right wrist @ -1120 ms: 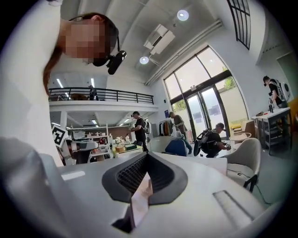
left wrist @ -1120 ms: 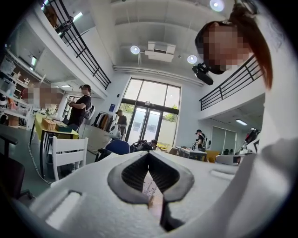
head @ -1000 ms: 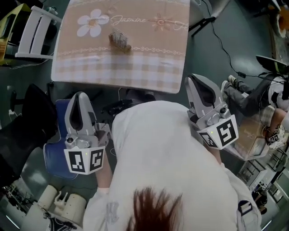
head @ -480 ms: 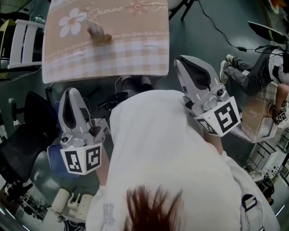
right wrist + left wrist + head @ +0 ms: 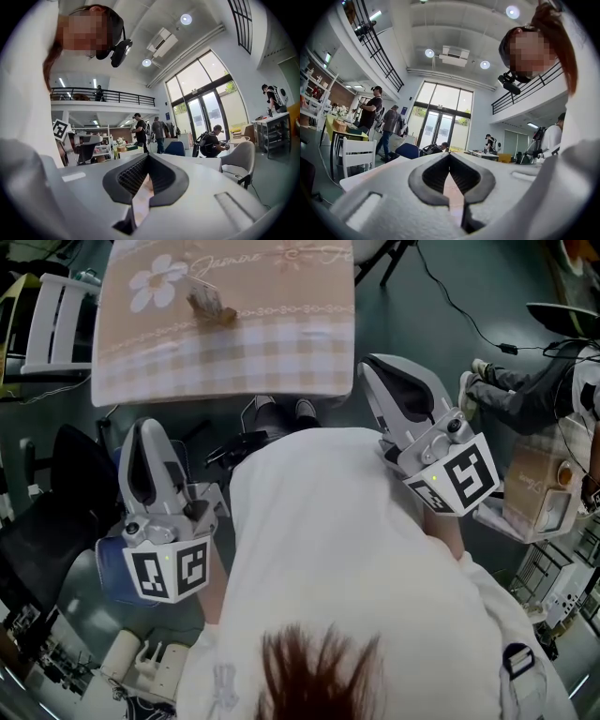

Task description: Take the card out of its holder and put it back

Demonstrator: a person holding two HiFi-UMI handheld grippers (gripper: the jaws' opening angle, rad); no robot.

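Left gripper [image 5: 450, 158]: jaws together, nothing between them. Right gripper [image 5: 147, 159]: jaws together, empty. Both are level, one at each side of the person [image 5: 337, 540]. The card [image 5: 202, 300] stands in its holder [image 5: 219, 314] on the tablecloth [image 5: 281, 334], well apart from both grippers.

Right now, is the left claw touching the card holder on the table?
Apart. The head view shows the left claw beside the person's body, well short of the card holder on the table.

Card [image 5: 200, 299] upright in small brown holder [image 5: 219, 314], on tablecloth [image 5: 281, 343] nr flower print [image 5: 155, 282]
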